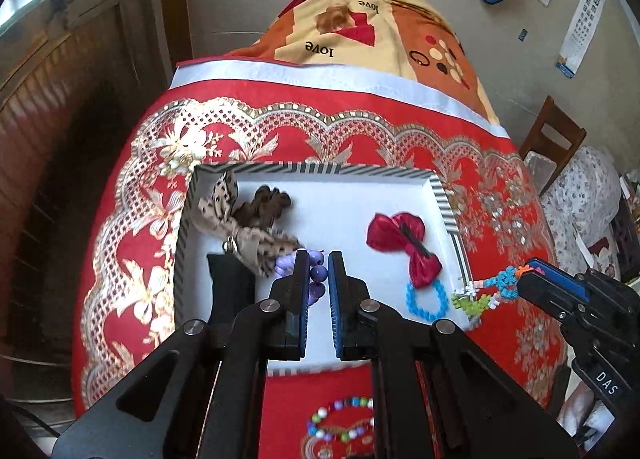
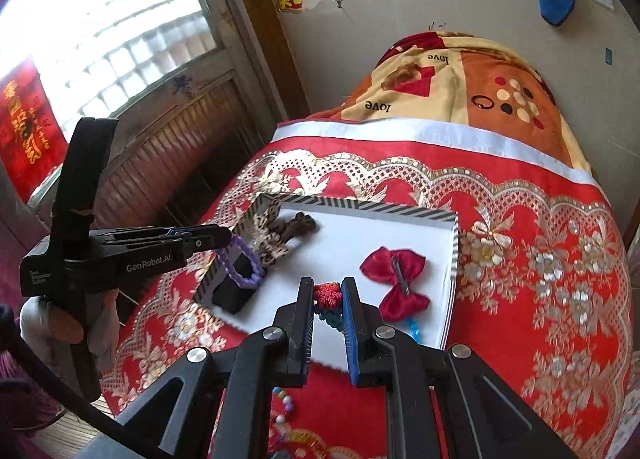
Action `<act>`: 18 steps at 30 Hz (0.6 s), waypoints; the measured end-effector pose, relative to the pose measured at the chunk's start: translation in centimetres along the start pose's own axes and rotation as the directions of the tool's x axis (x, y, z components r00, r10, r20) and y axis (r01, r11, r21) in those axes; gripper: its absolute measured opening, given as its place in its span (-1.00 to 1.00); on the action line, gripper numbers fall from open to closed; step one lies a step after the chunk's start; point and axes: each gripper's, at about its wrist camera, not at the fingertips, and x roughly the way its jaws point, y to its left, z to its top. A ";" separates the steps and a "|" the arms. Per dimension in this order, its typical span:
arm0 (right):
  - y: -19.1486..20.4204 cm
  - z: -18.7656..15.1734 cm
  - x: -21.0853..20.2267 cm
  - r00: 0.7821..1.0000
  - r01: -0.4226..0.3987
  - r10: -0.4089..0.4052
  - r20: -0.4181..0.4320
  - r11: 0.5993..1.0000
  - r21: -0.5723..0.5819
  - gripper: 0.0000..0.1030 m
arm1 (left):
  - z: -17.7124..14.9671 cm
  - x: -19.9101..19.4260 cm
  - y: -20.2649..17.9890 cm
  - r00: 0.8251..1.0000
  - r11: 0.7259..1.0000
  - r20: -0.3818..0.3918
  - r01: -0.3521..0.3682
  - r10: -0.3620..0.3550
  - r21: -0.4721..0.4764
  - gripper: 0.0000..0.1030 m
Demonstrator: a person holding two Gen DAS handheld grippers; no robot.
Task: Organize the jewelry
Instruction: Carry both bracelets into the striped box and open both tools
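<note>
The red patterned tablecloth (image 1: 360, 119) carries the striped-rim tray (image 1: 312, 169), target for both loads. Risk: either dangling string could snag the rim or slip out over the cloth. The left gripper (image 1: 319, 259) is pinched narrow on the purple bead bracelet (image 1: 318, 273), hanging over the tray's seven o'clock corner by the black stand (image 1: 232, 283). The right gripper (image 2: 327, 285) clamps the colourful beaded bracelet (image 2: 327, 293) at the tray's five o'clock edge.
</note>
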 end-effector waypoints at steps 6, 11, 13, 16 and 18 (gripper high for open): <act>-1.4 2.9 3.1 1.000 -0.011 0.011 -0.016 1.000 -0.002 -0.76 | 2.8 2.8 -0.1 1.000 1.000 -0.022 -0.020 0.019 -0.021 -0.85; -2.2 5.1 6.4 0.999 -0.030 0.030 -0.039 1.000 -0.003 -0.75 | 4.4 5.5 -0.3 0.999 0.999 -0.046 -0.020 0.019 -0.039 -0.85; -2.6 5.9 8.0 0.998 -0.040 0.040 -0.052 0.999 0.000 -0.75 | 4.9 6.6 -0.3 0.998 0.999 -0.060 -0.022 0.019 -0.050 -0.85; -3.0 6.8 10.3 0.996 -0.055 0.056 -0.070 0.998 0.008 -0.75 | 5.5 8.3 -0.1 0.996 0.997 -0.081 -0.027 0.021 -0.072 -0.85; -3.2 7.3 11.7 0.995 -0.064 0.065 -0.081 0.998 0.013 -0.75 | 5.7 9.2 0.3 0.996 0.996 -0.091 -0.030 0.022 -0.088 -0.85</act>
